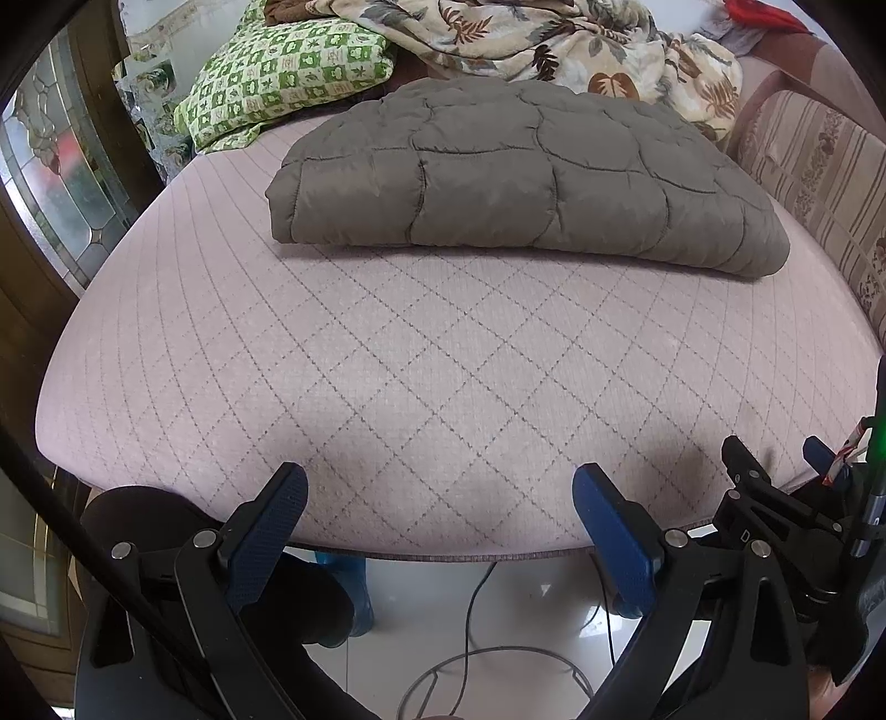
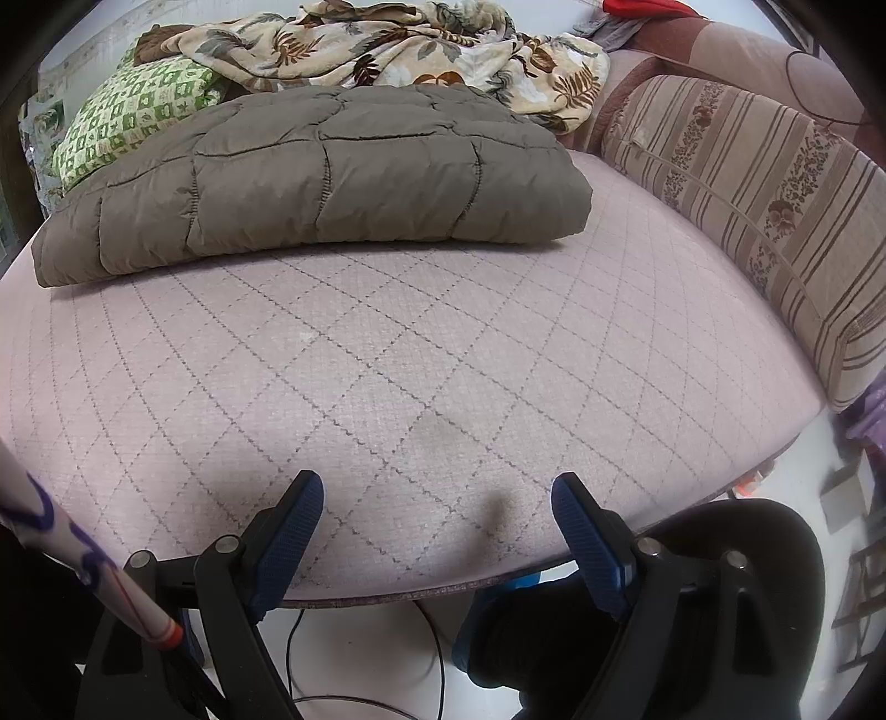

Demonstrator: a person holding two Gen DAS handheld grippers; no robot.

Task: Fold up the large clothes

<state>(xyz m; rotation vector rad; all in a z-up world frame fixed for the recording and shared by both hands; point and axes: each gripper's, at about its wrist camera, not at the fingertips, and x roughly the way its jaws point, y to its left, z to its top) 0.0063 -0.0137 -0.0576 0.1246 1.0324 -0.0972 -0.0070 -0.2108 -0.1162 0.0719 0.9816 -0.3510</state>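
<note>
Jacket (image 1: 515,177), grey-brown quilted puffer, lies folded into a thick rectangle on the far half of the pink diamond-stitched cushion (image 1: 387,387), folded edge toward the cameras. Nothing touches it; both grippers are well apart from it, down at the cushion's near edge.

Left gripper (image 1: 440,487): jaws spread wide, blue pads empty, only bare cushion between them. Right gripper (image 2: 437,498): same, jaws spread wide, nothing pinched, tips over the near rim of the cushion. In the left wrist view the right gripper's black frame shows at the far right edge.

Behind the jacket: green-and-white checked pillow (image 1: 277,72) on the left, floral leaf-print blanket (image 1: 554,44) bunched up in the middle and right, touching or just behind the jacket's far edge, cannot tell which. Striped sofa backrest (image 2: 775,221) runs along the right side of the cushion. Red item (image 2: 637,8) at top right, too cut off to name.

Below the cushion edge: pale tiled floor (image 1: 526,609) with grey cables (image 1: 476,653) looping on it.
</note>
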